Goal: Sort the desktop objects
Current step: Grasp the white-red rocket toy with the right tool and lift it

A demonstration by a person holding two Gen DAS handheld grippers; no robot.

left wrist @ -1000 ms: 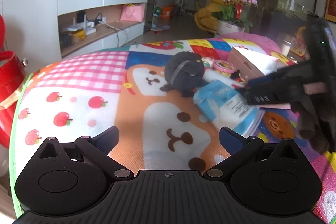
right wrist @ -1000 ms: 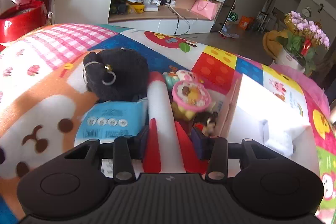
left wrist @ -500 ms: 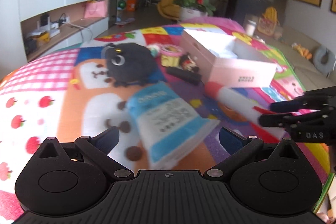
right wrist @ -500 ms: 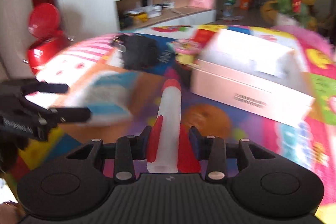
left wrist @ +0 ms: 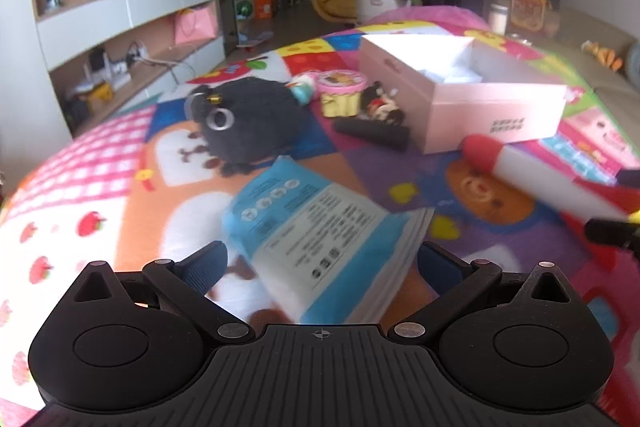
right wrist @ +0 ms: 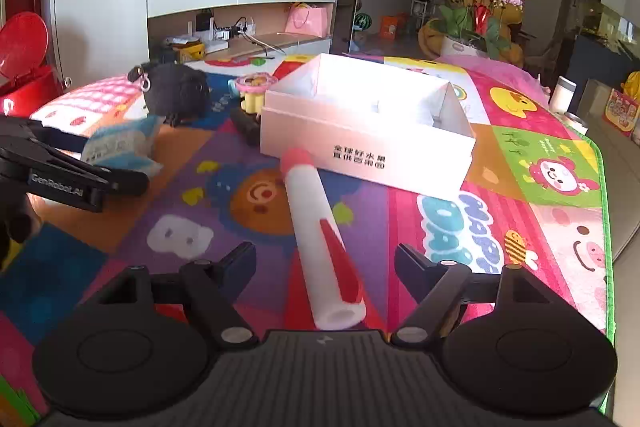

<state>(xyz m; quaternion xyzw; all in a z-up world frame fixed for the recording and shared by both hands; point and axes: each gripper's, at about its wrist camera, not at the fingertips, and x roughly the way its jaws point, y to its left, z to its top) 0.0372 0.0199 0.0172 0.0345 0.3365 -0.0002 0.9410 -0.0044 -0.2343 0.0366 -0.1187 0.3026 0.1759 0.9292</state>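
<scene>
- The surface, covered by a bright cartoon mat, fills the lower half of both views; the things to be sorted are scattered over it.
- An open pink box is seen at the centre of the right wrist view, presumably set there as the bin for the sorted things; little can be made out inside it.
- A black plush toy is seen left of centre in the left wrist view, well apart from the box, with small toys clustered between them.
- A blue tissue pack is framed low in that view between the fingers of the left claw, which are spread wide; no pad is seen pressing it, so a pickup appears to be lined up.
- A red-and-white foam rocket lies between the fingers of the right claw, whose jaws have just been opening and stand clear of it; it seems to be released short of the box.
</scene>
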